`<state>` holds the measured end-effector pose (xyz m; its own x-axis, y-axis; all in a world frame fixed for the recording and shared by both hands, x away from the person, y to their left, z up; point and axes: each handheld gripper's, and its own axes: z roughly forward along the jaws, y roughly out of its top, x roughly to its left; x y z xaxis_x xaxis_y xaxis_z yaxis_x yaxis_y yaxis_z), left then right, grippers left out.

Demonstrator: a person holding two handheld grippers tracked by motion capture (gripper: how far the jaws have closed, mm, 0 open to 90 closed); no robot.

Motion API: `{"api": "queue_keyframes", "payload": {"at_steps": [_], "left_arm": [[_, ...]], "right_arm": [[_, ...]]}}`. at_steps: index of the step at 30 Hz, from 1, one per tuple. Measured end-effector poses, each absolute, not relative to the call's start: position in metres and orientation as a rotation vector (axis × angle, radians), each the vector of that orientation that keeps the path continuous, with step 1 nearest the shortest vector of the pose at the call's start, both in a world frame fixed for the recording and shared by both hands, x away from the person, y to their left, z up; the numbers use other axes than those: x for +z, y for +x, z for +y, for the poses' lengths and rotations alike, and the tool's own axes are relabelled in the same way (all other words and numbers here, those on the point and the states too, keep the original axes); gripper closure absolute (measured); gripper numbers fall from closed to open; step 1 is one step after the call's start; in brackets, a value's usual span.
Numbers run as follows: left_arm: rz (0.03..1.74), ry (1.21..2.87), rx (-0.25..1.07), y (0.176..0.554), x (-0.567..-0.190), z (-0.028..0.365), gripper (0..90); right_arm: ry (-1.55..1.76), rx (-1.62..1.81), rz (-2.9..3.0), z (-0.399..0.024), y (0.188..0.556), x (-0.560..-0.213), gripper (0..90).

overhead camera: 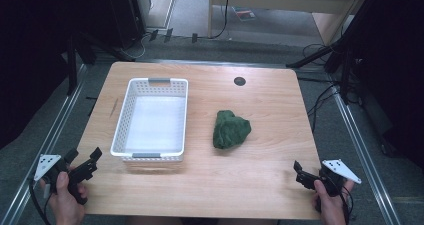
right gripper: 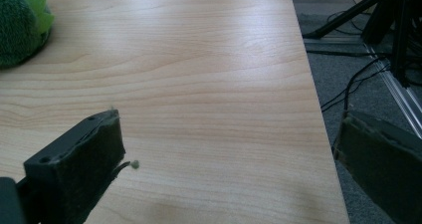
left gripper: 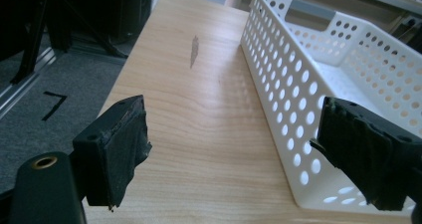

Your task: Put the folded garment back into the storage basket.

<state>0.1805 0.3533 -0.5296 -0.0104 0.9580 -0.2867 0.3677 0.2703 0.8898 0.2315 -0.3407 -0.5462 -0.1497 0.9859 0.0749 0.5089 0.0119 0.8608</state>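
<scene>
One white basket (overhead camera: 150, 120) and one green cloth (overhead camera: 231, 129), at its three o'clock, are seen; left gripper (overhead camera: 85, 161) and right gripper (overhead camera: 300, 171) are held wide apart, empty.

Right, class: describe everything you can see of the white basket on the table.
The white basket is a rectangular plastic tray with perforated walls, a solid floor and a grey handle strip at each short end. It sits upright and empty on the left half of the wooden table, apart from the green cloth. Nothing touches it.

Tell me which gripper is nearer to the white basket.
The left gripper: it sits just beside the white basket's near corner, while the right gripper waits across the table.
</scene>
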Motion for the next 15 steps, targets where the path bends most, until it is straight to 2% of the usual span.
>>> {"api": "queue_keyframes", "payload": {"at_steps": [2, 15], "left_arm": [[1.600, 1.257, 0.753, 0.180, -0.521, 0.354, 13.4], [1.568, 1.334, 0.781, 0.184, -0.491, 0.334, 13.0]], "right_arm": [[1.539, 1.056, 1.712, -0.341, 0.232, -0.546, 0.0], [1.546, 1.057, 1.700, -0.341, 0.232, -0.546, 0.0]]}}
